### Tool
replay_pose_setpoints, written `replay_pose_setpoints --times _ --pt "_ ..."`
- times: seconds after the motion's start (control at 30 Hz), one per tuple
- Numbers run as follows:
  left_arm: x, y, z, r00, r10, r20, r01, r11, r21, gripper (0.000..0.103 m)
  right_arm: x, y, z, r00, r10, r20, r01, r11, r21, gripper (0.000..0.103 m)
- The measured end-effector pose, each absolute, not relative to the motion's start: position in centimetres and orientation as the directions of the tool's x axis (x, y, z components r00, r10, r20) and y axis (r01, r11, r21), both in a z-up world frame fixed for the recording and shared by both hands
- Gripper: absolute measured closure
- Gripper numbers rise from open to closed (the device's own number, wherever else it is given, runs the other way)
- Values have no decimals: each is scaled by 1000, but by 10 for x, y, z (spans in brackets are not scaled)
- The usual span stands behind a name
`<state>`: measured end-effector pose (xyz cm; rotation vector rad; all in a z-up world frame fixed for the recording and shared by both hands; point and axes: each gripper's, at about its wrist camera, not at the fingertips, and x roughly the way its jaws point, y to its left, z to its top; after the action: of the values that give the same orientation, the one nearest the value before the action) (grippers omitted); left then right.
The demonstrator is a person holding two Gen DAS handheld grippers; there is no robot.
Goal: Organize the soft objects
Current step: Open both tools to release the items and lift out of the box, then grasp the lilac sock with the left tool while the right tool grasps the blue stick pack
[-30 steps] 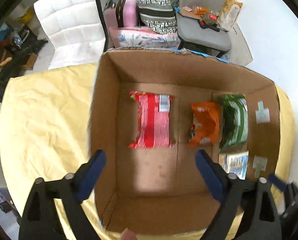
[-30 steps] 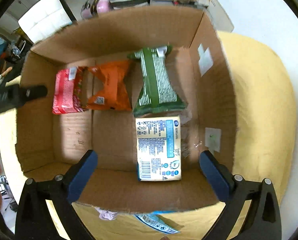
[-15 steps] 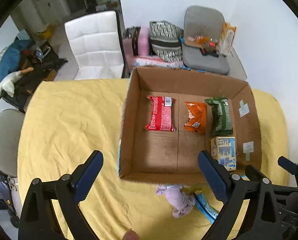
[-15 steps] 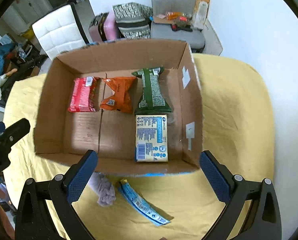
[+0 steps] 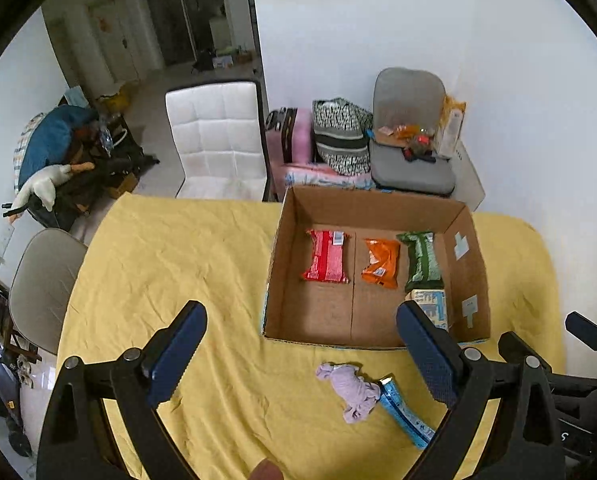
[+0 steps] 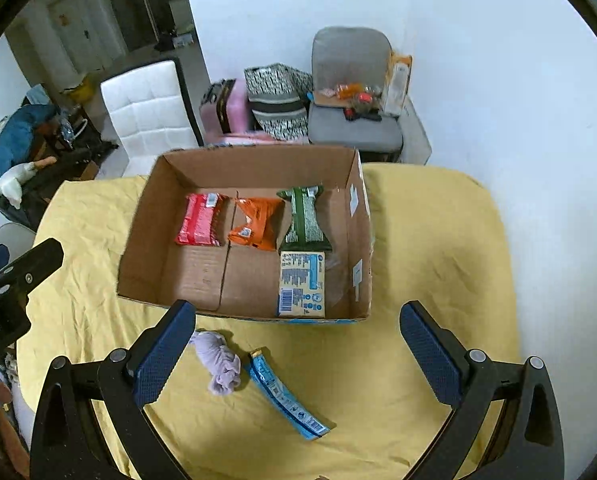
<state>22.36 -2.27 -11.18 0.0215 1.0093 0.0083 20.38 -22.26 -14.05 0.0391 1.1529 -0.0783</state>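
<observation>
A cardboard box (image 5: 278, 260) (image 6: 146, 232) stands on the yellow-covered table. Inside lie a red packet (image 5: 325, 262) (image 6: 199, 220), an orange packet (image 5: 381, 263) (image 6: 256, 224), a green packet (image 5: 421, 262) (image 6: 304, 220) and a pale blue-printed pack (image 5: 430, 304) (image 6: 301, 284). In front of the box lie a lilac cloth bundle (image 5: 352, 390) (image 6: 218, 362) and a blue wrapper (image 5: 404, 414) (image 6: 284, 394). My left gripper (image 5: 298, 354) is open and empty, high above the table. My right gripper (image 6: 298, 354) is open and empty too.
The yellow cloth (image 5: 170, 260) (image 6: 438, 240) covers the whole table. Beyond the far edge stand a white chair (image 5: 218, 144), a grey chair (image 5: 410, 140) with small items, and bags (image 5: 338, 136). Another chair (image 5: 38, 284) stands at the left.
Both grippers have pulled back and up, away from the box. The whole table, the lilac cloth and the blue wrapper have come into view. Both stay open.
</observation>
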Motion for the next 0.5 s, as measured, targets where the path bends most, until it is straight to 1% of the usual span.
replay_pose_setpoints --times 0.1,0.3,0.43,0.5 --pt "213 -23 -103 541 6 -841 3 1000 9 6 195 -223 -125 431 -28 -902 75 997 5 0" --pt "202 -24 -99 541 0 -841 -6 1000 -4 6 184 -224 -113 447 -1 -894 74 997 36 0" --pt "202 -23 -117 504 8 -864 -16 1000 0 6 181 -230 -129 411 2 -912 82 996 39 0" --pt "201 -22 -132 477 12 -879 -24 1000 0 6 179 -236 -149 373 11 -928 84 995 45 0"
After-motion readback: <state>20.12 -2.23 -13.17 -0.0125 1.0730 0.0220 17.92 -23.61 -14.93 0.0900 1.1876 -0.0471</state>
